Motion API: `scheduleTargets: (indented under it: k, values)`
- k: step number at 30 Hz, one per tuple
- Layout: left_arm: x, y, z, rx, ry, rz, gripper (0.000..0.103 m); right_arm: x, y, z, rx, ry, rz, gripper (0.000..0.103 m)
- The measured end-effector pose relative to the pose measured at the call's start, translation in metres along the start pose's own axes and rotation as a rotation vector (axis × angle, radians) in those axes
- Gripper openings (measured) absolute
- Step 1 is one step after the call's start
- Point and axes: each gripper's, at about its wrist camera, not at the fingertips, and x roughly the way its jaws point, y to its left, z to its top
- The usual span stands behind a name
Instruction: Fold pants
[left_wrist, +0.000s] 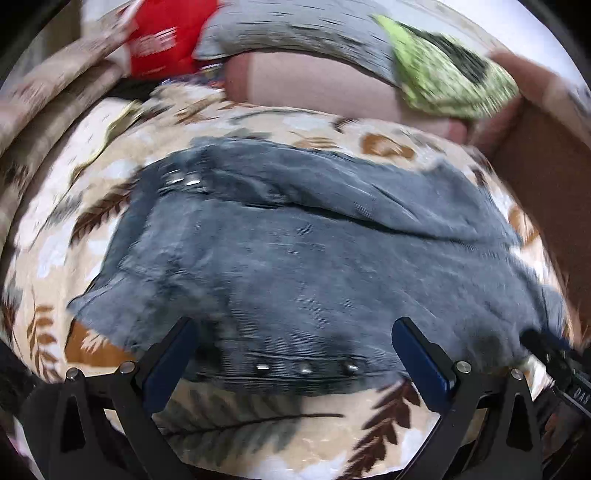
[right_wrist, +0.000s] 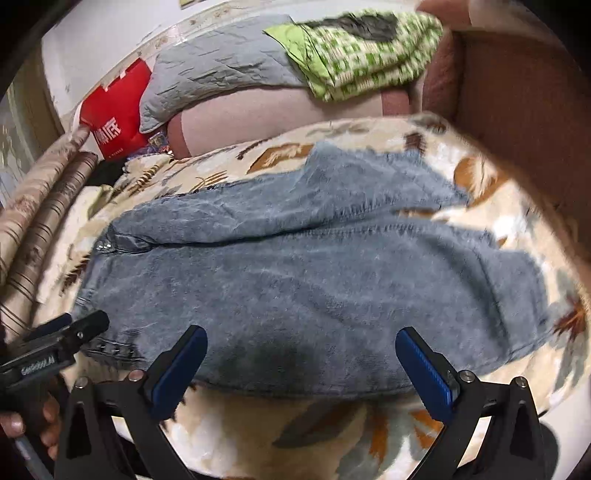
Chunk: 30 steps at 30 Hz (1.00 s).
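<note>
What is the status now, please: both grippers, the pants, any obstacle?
Left gripper open, right gripper open, both holding nothing. Denim pants lie on the leaf-print blanket, partly folded. Nothing on the pants.

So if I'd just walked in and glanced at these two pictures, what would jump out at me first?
Probably the grey-blue pants, folded over and spread across a leaf-patterned blanket in the middle of both views. Next, the two open grippers at the near edge: the left gripper above a row of metal studs, the right gripper further along the same edge. Behind, a red bag and a green checked cloth add colour.
</note>
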Motion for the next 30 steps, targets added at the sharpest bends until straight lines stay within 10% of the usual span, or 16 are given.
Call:
scheduleTargets:
  k: [7,18,20,23,30]
  values:
    - [0.026,0.13,0.0,-0.465,0.143,0.154,0.103,-0.012,-0.12,-0.032,0.481,0.091,0.085,0.103]
    - [0.039,0.154,0.009,-0.547,0.119,0.059,0.101,-0.013,-0.211,-0.029,0.895,0.004,0.136,0.103]
    - [0.034,0.16,0.013,-0.564,0.1,0.056,0.059,-0.012,-0.212,-0.025,0.896,-0.014,0.153,0.101]
    - [0.037,0.187,0.015,-0.648,0.115,-0.014,0.013,-0.011,-0.208,-0.018,0.831,0.002,0.101,0.037]
    - [0.016,0.186,0.017,-0.635,0.051,-0.01,0.006,-0.018,-0.198,0.01,0.673,-0.008,0.079,0.023]
